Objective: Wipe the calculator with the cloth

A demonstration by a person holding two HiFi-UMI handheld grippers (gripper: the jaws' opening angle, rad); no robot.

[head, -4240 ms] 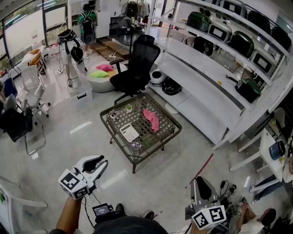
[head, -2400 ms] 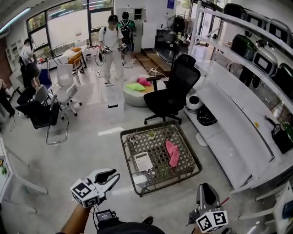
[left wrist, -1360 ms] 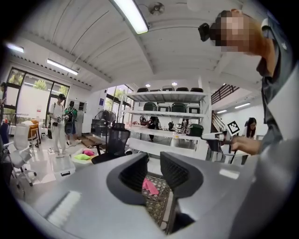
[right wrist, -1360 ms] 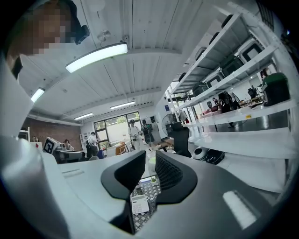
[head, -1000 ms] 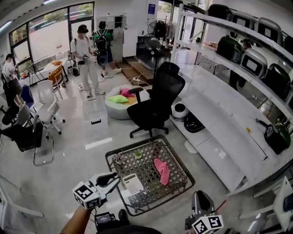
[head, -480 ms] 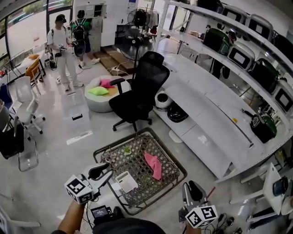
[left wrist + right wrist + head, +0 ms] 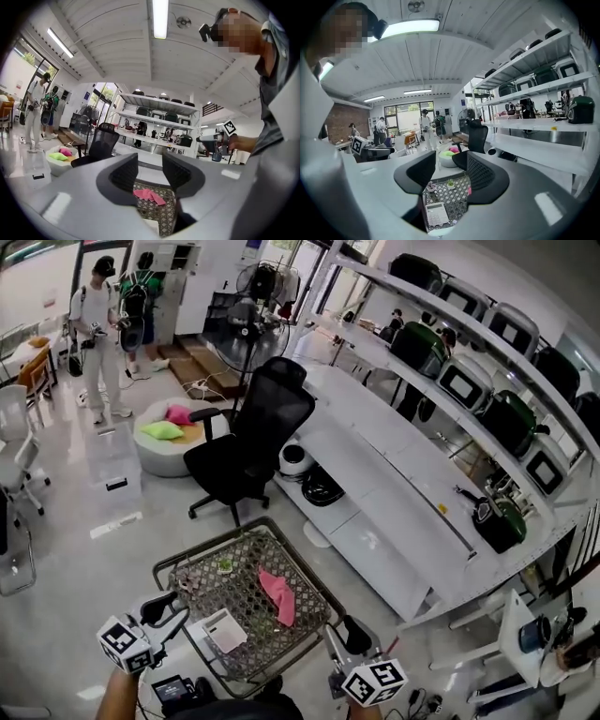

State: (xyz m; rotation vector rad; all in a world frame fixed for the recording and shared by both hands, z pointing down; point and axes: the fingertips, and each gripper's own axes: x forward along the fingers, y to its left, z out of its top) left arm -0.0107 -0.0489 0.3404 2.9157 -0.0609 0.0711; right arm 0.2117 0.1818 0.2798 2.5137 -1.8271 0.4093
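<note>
Two empty grippers hover short of the lattice table (image 7: 307, 570). The left gripper (image 7: 169, 612) has its jaws apart, and the right gripper (image 7: 345, 632) has just been opening, with nothing between its jaws. The pink cloth (image 7: 277, 594) lies beside the calculator (image 7: 225, 630). Pinching a raised fold of the cloth first looks best.

The cloth (image 7: 469, 190) is all but hidden behind one jaw of the right gripper (image 7: 448, 164), a pink sliver at mid-frame in that gripper's view, while in the head view the calculator (image 7: 225, 630) has keys too small to tell and the person's left forearm (image 7: 114, 695) runs off the bottom edge.
</note>
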